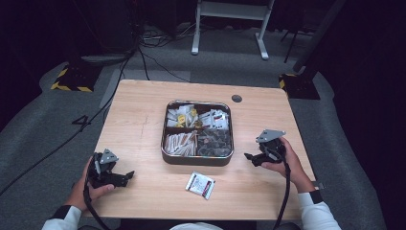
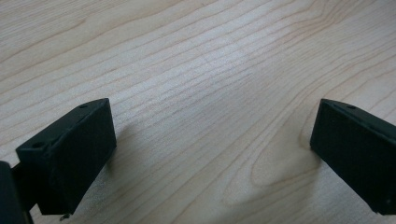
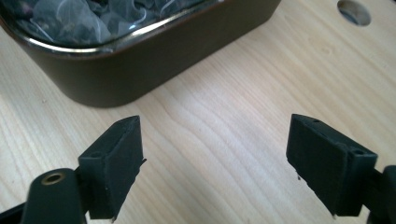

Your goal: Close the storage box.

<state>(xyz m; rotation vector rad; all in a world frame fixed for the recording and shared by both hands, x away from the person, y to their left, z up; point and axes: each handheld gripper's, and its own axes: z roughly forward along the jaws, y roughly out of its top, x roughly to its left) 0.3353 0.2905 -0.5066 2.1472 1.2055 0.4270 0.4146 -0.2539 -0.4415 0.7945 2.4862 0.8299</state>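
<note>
At the left edge of the wooden table (image 1: 143, 110), the left gripper (image 1: 125, 178) rests low on the wood in the person's left hand (image 1: 85, 188), pointing in toward the middle. Its jaws stand wide apart with nothing between them; the left gripper view has only bare grain in the gap. It sits well clear of everything, likely parked there so the middle stays free.

Next comes the packet (image 1: 200, 185), a small white sachet with a red stripe, lying flat and alone on the table near the front edge, just in front of the tray (image 1: 165, 136). It looks like the piece to be sorted, since it is the one item lying outside. The dark, metal-rimmed tray sits at the centre of the table and is split into four compartments: pale and yellow sachets at the back, stick packets at front left, dark pods at front right.

On the right, the right gripper (image 1: 249, 157) is held in the right hand (image 1: 286, 163) just beside the tray's right front corner, aimed toward the centre. Its jaws are also spread wide and empty; the right gripper view shows the tray wall (image 3: 154, 70) close ahead. It is the nearer tool to the packet.
</note>
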